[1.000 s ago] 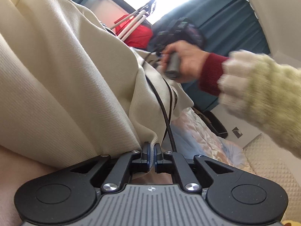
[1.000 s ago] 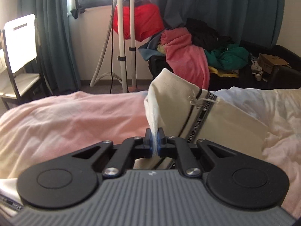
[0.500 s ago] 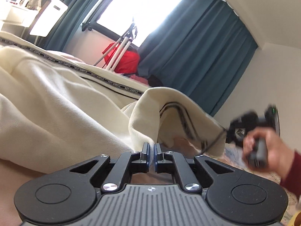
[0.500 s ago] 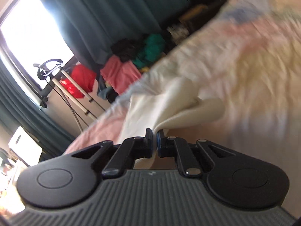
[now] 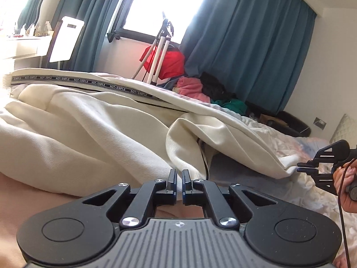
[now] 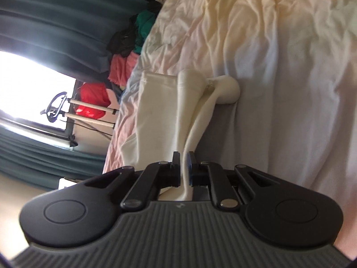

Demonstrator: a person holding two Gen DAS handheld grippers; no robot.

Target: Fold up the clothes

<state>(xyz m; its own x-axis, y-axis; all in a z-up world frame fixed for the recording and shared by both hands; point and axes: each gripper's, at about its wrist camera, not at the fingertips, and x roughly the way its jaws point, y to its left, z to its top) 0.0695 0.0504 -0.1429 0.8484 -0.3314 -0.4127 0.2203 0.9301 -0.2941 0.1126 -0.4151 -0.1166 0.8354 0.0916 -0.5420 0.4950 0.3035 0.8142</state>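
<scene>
Teal curtains [image 5: 241,51] hang on both sides of a bright window [image 5: 160,4], and below it a white stand [image 5: 159,53] rises in front of a red bundle [image 5: 169,63]. Further right, against the wall, lies a heap of pink, black and green clothes [image 5: 207,89]. A white chair [image 5: 65,39] stands at the left by a pale desk.

On the bed [image 5: 276,138], whose sheet is wrinkled and pinkish white, lies the cream garment [image 5: 89,129]. It spreads across the left wrist view in thick folds, and a black band printed NOT-SIMPLE [image 5: 89,82] runs along its upper edge. A ribbed hem curls up near the middle, with a dark cord hanging beneath it.

The left gripper [image 5: 179,179] sits low at the near edge of the garment. Its jaws stand close together with a narrow gap, and cream cloth lies at and just behind the tips; I cannot tell whether any cloth is pinched between them.

The right gripper [image 6: 183,166] is clamped on a fold of the same garment: a strip of cream cloth passes plainly between its blue-padded jaws and runs away over the sheet to a rounded, rolled end. In the left wrist view this gripper appears at the far right, held by a hand [image 5: 348,189], its tips at the garment's corner.
</scene>
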